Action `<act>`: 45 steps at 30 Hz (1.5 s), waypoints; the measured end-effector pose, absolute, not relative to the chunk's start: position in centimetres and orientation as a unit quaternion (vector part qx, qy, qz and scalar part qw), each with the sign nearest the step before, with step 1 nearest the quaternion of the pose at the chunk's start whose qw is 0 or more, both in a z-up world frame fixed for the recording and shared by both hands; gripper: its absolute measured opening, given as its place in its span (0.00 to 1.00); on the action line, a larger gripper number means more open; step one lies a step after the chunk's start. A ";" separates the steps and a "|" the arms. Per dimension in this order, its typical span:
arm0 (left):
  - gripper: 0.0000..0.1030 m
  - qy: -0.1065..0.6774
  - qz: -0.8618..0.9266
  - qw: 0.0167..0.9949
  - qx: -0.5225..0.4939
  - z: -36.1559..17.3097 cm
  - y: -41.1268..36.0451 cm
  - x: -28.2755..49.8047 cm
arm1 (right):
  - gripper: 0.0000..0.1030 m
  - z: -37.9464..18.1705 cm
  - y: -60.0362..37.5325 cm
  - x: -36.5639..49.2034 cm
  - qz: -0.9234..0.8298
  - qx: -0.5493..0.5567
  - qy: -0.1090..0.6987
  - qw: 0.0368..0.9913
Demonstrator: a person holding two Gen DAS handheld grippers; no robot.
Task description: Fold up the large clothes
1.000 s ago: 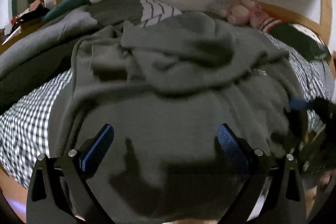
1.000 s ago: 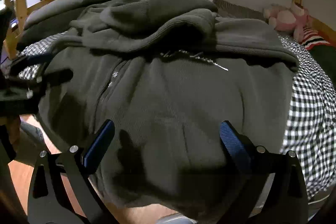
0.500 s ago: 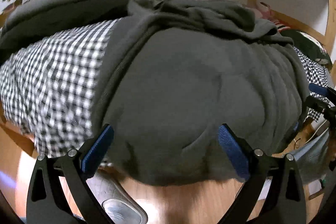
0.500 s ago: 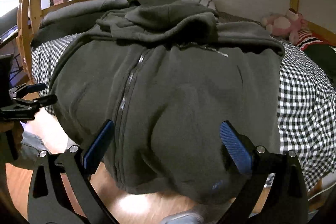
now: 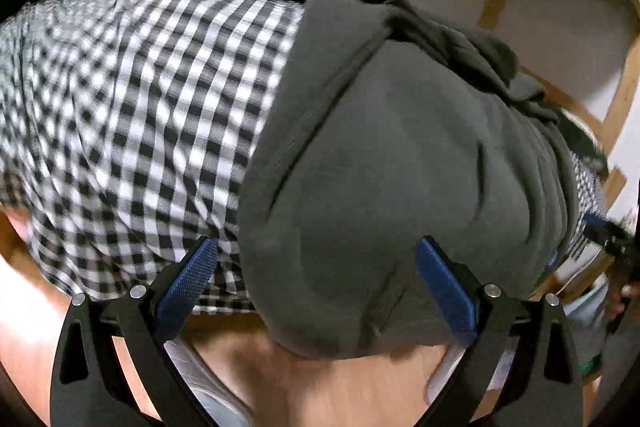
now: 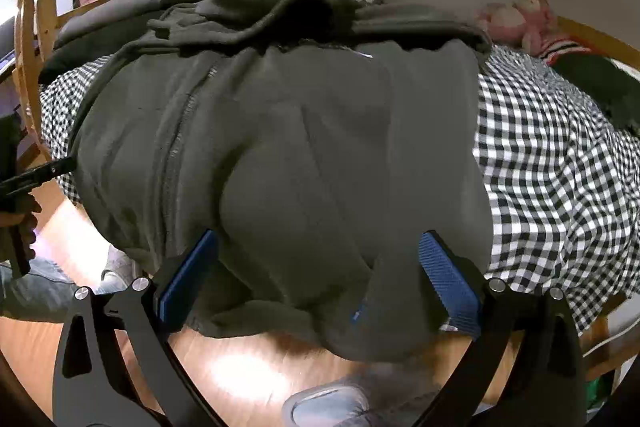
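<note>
dim warm light, motion blur, fisheye edges

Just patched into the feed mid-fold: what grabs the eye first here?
A big grey zip hoodie fills both views, draped over the bed edge with its hem hanging toward the wooden floor. Beneath it lies a black-and-white checked sheet. Both tools, left and right, are open at the hem.

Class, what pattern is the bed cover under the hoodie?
Black-and-white check; the bed cover shows sharpest in the right wrist view.
</note>
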State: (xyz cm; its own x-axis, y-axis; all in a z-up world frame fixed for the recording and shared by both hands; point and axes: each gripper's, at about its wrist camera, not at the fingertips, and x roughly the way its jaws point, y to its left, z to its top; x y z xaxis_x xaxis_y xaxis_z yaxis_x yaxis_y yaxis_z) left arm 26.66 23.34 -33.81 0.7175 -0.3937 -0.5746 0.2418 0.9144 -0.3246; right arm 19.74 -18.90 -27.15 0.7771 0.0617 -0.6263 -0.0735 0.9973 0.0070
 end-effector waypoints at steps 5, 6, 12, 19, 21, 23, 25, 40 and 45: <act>0.95 0.329 -0.200 0.912 -0.143 -34.0 24.1 26.6 | 0.96 -27.2 -20.2 20.1 0.030 0.003 0.331 0.943; 0.95 0.327 -0.204 0.912 -0.140 -33.5 23.8 26.7 | 0.96 -27.2 -20.4 20.1 0.028 0.005 0.330 0.943; 0.95 0.377 -0.192 0.893 -0.155 -32.5 23.7 27.3 | 0.96 -26.7 -21.9 20.2 0.047 -0.016 0.327 0.944; 0.95 0.436 -0.190 0.868 -0.139 -34.7 22.5 26.6 | 0.96 -26.2 -26.9 21.0 0.083 0.026 0.335 0.938; 0.95 0.439 -0.201 0.868 -0.118 -35.1 21.5 26.3 | 0.96 -27.4 -28.5 21.9 0.099 0.092 0.357 0.924; 0.95 0.429 -0.204 0.874 -0.099 -35.4 20.8 26.2 | 0.96 -28.4 -28.8 22.3 0.097 0.101 0.370 0.918; 0.95 0.418 -0.197 0.883 -0.089 -35.8 20.7 26.7 | 0.96 -29.2 -28.8 22.4 0.100 0.099 0.370 0.919; 0.82 0.424 -0.229 0.848 -0.219 -35.5 22.6 26.3 | 0.95 -28.0 -27.6 20.6 0.254 0.185 0.352 0.882; 0.35 0.455 -0.208 0.845 -0.186 -36.6 23.4 26.5 | 0.54 -31.5 -27.7 22.8 0.190 0.171 0.451 0.855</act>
